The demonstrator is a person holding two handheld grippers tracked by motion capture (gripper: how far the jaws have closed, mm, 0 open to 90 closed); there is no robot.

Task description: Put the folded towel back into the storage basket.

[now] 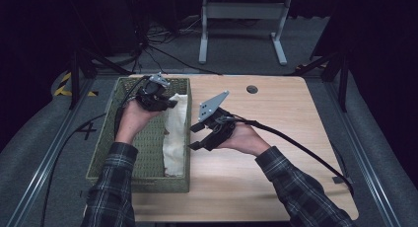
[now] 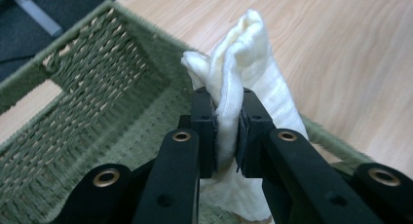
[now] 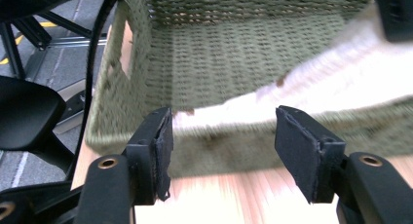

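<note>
A cream cloth (image 1: 176, 131) lies along the right inner side of the green woven basket (image 1: 111, 153), draped over its right wall. My left gripper (image 1: 170, 102) is over the basket's far end, shut on a bunched fold of the cloth (image 2: 238, 73), which sticks up between the pads. My right gripper (image 1: 194, 136) is just right of the basket over the table, its jaws apart with nothing between them. In the right gripper view the pads (image 3: 163, 153) frame the basket wall (image 3: 234, 146) and the cloth (image 3: 336, 83) beyond it.
The wooden table (image 1: 276, 138) has a round cable hole (image 1: 252, 89) at its far edge. Black cables trail from both grippers. A white table frame (image 1: 241, 24) and floor rails stand beyond the table.
</note>
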